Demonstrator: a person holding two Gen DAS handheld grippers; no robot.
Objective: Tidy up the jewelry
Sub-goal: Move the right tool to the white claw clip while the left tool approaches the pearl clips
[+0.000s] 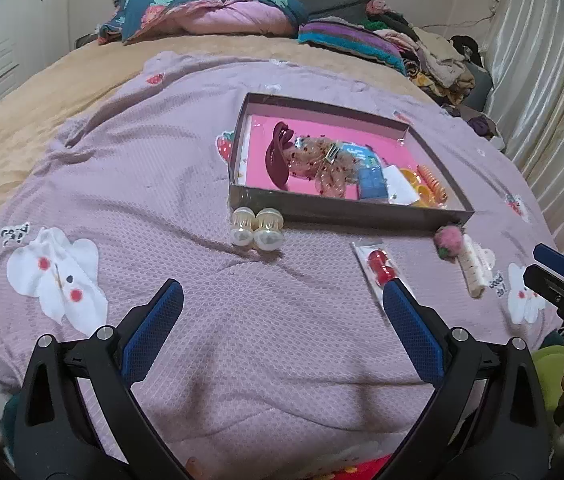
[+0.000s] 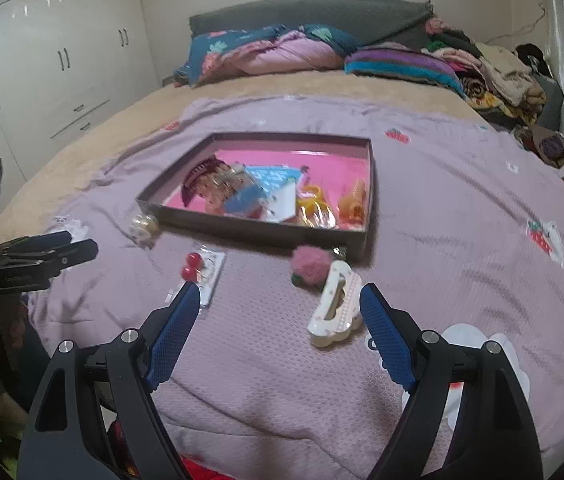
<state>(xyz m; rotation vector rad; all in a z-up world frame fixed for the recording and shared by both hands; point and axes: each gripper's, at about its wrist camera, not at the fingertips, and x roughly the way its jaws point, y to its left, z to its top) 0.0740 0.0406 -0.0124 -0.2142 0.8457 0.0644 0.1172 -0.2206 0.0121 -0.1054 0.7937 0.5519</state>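
Your bed [image 1: 61, 92] fills both views, spread with a lilac quilted blanket [image 1: 153, 168] printed with strawberries and white animal faces; folded quilts [image 1: 209, 8] and a heap of clothes [image 1: 434, 52] lie at the headboard end, far beyond the tray.

Take the tray [image 1: 346, 214] as your landmark: a shallow dark box with a pink floor, sitting on the blanket about mid-bed. Inside it lie a dark red claw clip [image 1: 277, 156], a sheer dotted bow [image 1: 322, 164], a blue card [image 1: 370, 176] and orange clips [image 1: 430, 184] toward its right end.

Four pieces lie outside the tray, all on the blanket along its near wall. A pair of pearl hair clips [image 1: 257, 227] sits just off the near left corner. A card with red cherry studs [image 2: 201, 272] lies in front of the near wall. A pink fuzzy strawberry clip [image 2: 308, 266] rests close to the near right corner, and a white claw clip [image 2: 336, 306] lies touching it on the nearer side.

Your left tongs [image 1: 282, 304] are spread wide and hold nothing, hovering in front of the tray's near wall. Your right tongs [image 2: 277, 300] are also wide and hold nothing, with the white claw clip lying just inside the right finger [image 2: 386, 340].
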